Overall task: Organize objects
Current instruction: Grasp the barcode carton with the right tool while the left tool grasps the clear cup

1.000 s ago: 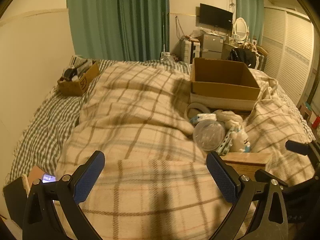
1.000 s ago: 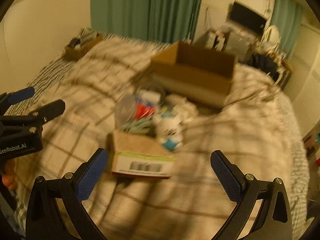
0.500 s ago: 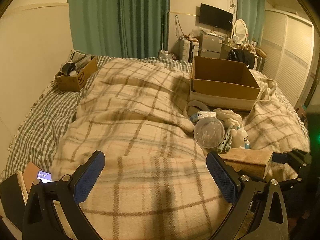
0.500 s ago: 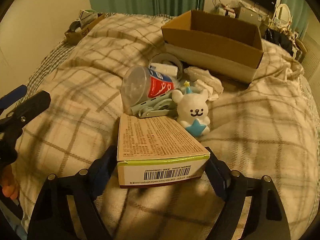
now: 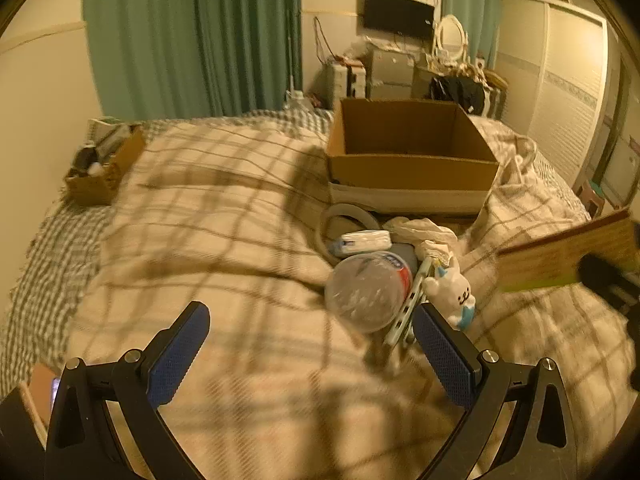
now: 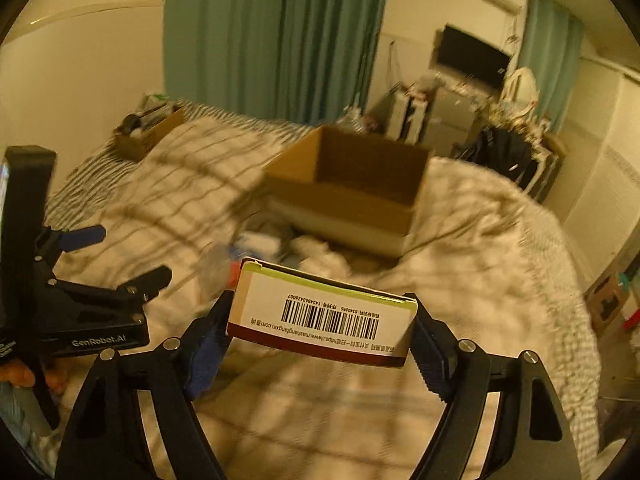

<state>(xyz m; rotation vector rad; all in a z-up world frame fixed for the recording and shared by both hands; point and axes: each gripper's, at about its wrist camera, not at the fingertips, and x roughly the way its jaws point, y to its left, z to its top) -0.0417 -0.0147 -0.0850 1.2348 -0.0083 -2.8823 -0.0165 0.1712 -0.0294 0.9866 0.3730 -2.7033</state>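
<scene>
My right gripper is shut on a flat carton with a barcode and holds it above the plaid blanket; the carton also shows at the right of the left wrist view. An open cardboard box stands behind on the bed, also in the right wrist view. In front of it lies a pile: a clear plastic cup, a white bear toy, a small white pack, crumpled white cloth, a grey ring. My left gripper is open and empty, just before the cup.
A small cardboard box of odds sits at the bed's far left by the wall. Green curtains hang behind. A dresser with a TV stands beyond the bed. A phone lies at the lower left.
My right gripper has closed on the carton and lifted it off the blanket toward the box. My left gripper has moved right and forward, closer to the cup and pile.
</scene>
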